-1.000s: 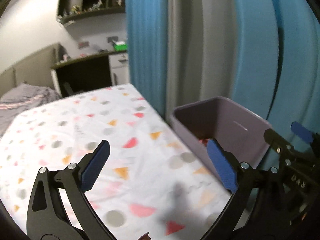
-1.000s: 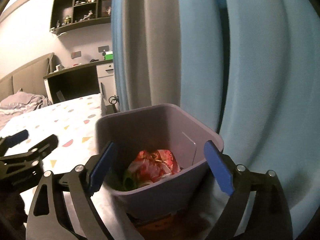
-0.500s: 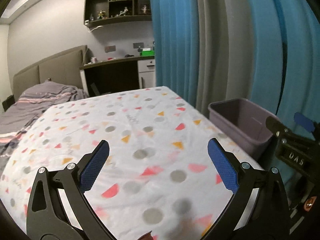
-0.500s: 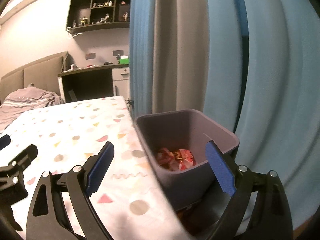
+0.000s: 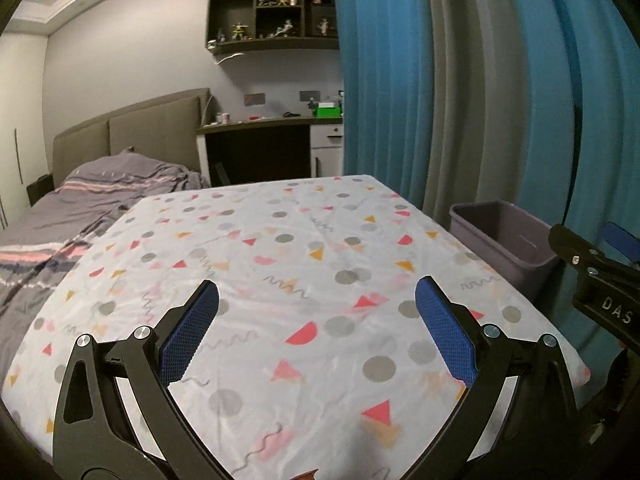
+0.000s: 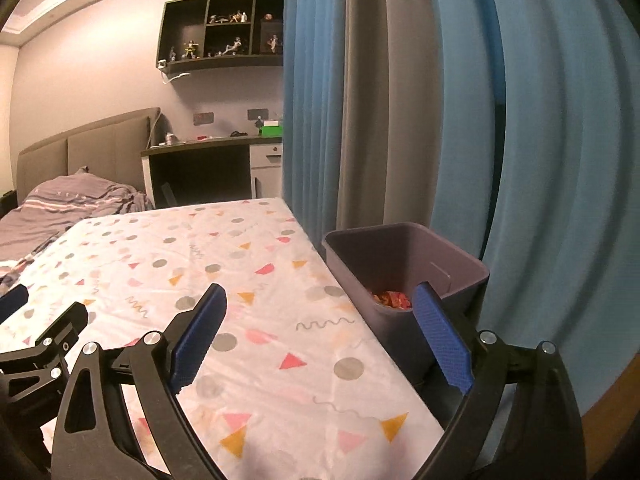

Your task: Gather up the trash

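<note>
A purple bin (image 6: 404, 264) stands beside the right edge of the patterned table (image 6: 248, 280), against the curtain. Red crumpled trash (image 6: 392, 299) lies inside it. The bin also shows in the left wrist view (image 5: 504, 240), its inside hidden. My left gripper (image 5: 316, 324) is open and empty above the table's near part. My right gripper (image 6: 320, 332) is open and empty, above the table's right edge, just short of the bin. No loose trash shows on the table.
Blue and grey curtains (image 5: 460, 80) hang right behind the bin. A bed with grey bedding (image 5: 80, 200) lies left of the table. A dark desk (image 5: 256, 148) and wall shelf (image 5: 272, 20) stand at the back.
Both grippers have pulled back and up from the bin. The view now takes in the whole table and room. The bin looks smaller and further away. Both stay open.
</note>
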Demonstrator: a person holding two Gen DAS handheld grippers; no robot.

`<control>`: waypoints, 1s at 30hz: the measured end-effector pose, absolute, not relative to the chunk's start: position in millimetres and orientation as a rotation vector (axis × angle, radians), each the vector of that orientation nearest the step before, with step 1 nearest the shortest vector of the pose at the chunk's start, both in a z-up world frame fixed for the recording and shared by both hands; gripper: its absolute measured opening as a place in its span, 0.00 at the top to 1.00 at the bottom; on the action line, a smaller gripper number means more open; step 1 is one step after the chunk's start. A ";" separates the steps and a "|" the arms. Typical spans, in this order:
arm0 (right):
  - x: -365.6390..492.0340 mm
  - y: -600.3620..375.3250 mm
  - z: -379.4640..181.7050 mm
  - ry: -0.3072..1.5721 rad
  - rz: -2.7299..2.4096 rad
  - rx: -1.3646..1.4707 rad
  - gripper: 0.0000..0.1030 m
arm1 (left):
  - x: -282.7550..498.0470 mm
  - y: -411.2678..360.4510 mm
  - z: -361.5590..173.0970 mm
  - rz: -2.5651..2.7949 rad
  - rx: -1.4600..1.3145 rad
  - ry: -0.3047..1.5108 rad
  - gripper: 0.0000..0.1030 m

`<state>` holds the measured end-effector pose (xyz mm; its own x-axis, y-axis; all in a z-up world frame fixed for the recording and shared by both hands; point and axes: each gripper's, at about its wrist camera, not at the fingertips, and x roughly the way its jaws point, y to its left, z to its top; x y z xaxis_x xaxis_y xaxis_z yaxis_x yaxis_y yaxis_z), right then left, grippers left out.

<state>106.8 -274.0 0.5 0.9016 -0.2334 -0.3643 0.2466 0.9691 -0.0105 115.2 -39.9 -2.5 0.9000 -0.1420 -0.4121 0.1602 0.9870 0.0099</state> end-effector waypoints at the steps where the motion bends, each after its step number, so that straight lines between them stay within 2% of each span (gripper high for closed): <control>1: 105.1 -271.1 1.9 0.369 -0.248 0.034 0.10 | 112.6 -36.7 -1.9 -0.155 0.036 0.420 0.06; 30: 87.1 -253.3 9.8 0.339 -0.216 0.031 0.09 | 92.0 -20.6 9.1 -0.141 -0.002 0.401 0.06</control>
